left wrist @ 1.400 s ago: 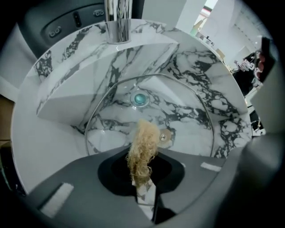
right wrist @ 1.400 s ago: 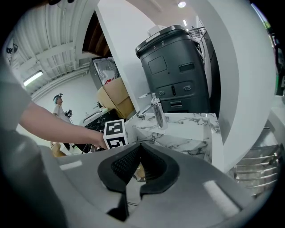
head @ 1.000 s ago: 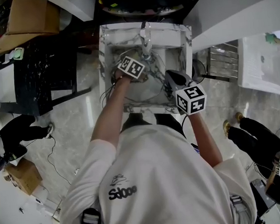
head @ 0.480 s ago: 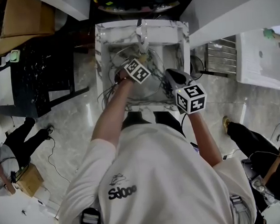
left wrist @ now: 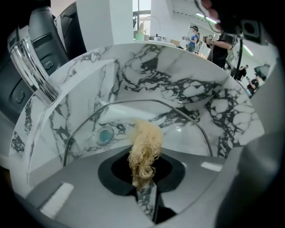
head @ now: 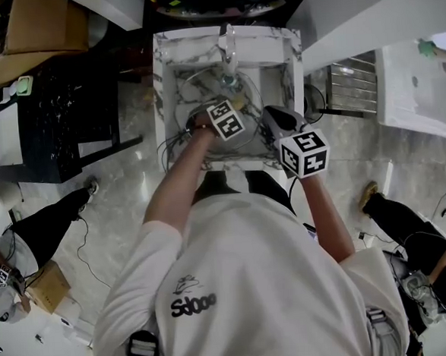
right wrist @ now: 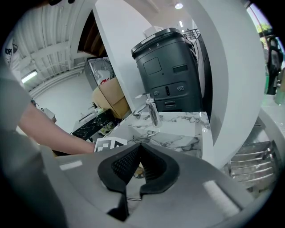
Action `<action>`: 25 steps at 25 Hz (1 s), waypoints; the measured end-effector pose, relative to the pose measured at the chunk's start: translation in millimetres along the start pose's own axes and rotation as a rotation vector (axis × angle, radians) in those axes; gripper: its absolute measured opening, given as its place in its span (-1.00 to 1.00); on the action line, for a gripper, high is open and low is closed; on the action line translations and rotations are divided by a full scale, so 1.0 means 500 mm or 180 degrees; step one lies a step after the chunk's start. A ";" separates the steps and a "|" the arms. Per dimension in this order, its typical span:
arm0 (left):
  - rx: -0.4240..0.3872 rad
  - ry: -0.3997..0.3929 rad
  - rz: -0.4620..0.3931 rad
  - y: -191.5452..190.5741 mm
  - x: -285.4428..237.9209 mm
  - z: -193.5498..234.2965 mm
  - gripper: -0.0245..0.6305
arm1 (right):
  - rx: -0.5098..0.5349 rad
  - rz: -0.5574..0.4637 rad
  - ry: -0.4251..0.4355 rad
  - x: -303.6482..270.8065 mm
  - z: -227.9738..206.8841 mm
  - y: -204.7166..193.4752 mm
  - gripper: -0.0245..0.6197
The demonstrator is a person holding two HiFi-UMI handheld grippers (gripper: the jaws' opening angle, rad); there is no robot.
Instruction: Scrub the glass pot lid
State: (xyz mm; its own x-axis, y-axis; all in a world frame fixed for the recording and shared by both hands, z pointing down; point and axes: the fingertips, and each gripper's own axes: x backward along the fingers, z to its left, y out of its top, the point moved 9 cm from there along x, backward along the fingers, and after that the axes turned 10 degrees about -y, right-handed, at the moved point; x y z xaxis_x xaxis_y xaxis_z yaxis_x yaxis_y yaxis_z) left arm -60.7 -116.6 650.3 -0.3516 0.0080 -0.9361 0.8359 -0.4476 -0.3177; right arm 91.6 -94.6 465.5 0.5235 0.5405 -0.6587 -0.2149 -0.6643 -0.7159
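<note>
Now our left gripper [left wrist: 143, 180] pinches a fibrous scrubber [left wrist: 144, 147] onto the glass pot lid [left wrist: 182, 133] while our right gripper's [right wrist: 139, 153] jaws, closed at its 4 o'clock rim, seemingly steady it.

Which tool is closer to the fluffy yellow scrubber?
Left. The left tool is shut on the scrubber inside the sink. The right tool sits apart, off to the scrubber's right by the sink's front right edge.
</note>
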 end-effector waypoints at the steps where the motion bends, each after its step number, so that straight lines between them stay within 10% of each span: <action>1: -0.0029 -0.0051 0.0014 -0.002 0.000 -0.007 -0.78 | 0.0002 0.0000 -0.0001 0.002 0.002 -0.001 -0.91; 14: -0.0088 -0.0647 0.0043 -0.052 0.007 -0.075 -0.78 | 0.0080 0.0035 0.0072 0.020 0.034 -0.026 -0.91; 25: 0.0500 -0.0896 -0.0022 -0.085 0.039 -0.063 -0.78 | 0.0169 0.0137 0.0185 0.013 0.056 -0.046 -0.91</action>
State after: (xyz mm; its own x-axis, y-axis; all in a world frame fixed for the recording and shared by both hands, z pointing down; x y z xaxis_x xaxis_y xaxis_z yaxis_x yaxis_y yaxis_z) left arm -89.8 -69.4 640.6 -0.4781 -0.2265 -0.8486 0.7655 -0.5812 -0.2761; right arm 77.0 -61.5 471.2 0.5594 0.4802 -0.6756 -0.2808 -0.6571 -0.6995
